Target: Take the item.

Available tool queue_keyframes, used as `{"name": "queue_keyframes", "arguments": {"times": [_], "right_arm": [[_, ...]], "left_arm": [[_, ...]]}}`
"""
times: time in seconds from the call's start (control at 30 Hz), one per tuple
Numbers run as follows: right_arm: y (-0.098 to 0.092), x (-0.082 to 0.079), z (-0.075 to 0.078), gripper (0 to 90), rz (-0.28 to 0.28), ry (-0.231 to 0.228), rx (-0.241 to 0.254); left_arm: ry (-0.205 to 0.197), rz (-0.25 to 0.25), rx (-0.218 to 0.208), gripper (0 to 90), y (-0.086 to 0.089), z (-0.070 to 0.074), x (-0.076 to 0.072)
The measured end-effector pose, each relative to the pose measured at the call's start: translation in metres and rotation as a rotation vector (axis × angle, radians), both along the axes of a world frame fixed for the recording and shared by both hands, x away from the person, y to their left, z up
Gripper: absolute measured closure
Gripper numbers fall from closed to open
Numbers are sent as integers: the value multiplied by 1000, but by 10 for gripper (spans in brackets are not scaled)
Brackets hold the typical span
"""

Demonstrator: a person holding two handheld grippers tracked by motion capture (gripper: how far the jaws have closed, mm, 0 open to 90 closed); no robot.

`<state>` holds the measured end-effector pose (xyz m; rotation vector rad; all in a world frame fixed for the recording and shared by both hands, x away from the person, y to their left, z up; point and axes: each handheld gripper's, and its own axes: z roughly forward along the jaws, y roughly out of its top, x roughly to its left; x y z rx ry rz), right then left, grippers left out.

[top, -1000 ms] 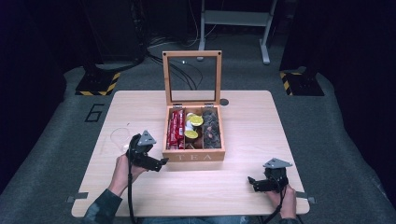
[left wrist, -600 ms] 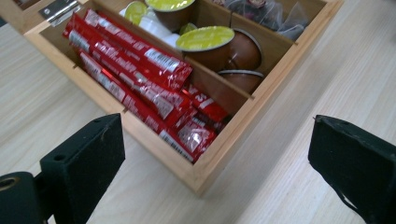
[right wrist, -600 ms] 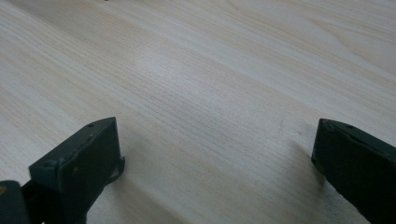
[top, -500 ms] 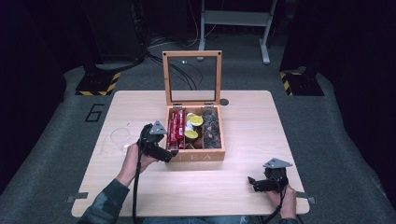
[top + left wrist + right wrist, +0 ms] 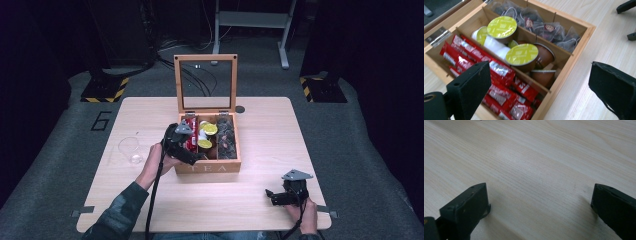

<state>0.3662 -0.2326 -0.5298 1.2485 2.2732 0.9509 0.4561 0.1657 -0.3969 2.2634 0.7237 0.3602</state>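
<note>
Two black jaws of our left gripper (image 5: pixel 534 82) stand wide apart and grip nothing, poised above the tea box (image 5: pixel 574 50) to pick from it. Between them, lower centre of the left gripper view, lie the red sachets (image 5: pixel 499 75), with the yellow-lidded capsules (image 5: pixel 522 53) just above. Our right gripper (image 5: pixel 280 196) rests low over the bare table (image 5: pixel 536 170), jaws spread and empty, lower right of the high view, well apart from the box.

Black hand-held gripper (image 5: pixel 197 156), grey plate
</note>
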Motion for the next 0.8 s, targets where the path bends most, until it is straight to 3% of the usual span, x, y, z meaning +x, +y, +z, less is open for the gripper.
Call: {"name": "queue_keyframes", "arguments": {"times": [0.3, 0.8], "right_arm": [[0, 0, 0, 6, -1, 2, 1], [0, 0, 0, 6, -1, 3, 1]], "left_arm": [[4, -39, 0, 64, -25, 5, 16], [40, -86, 8, 139, -61, -3, 39]]}}
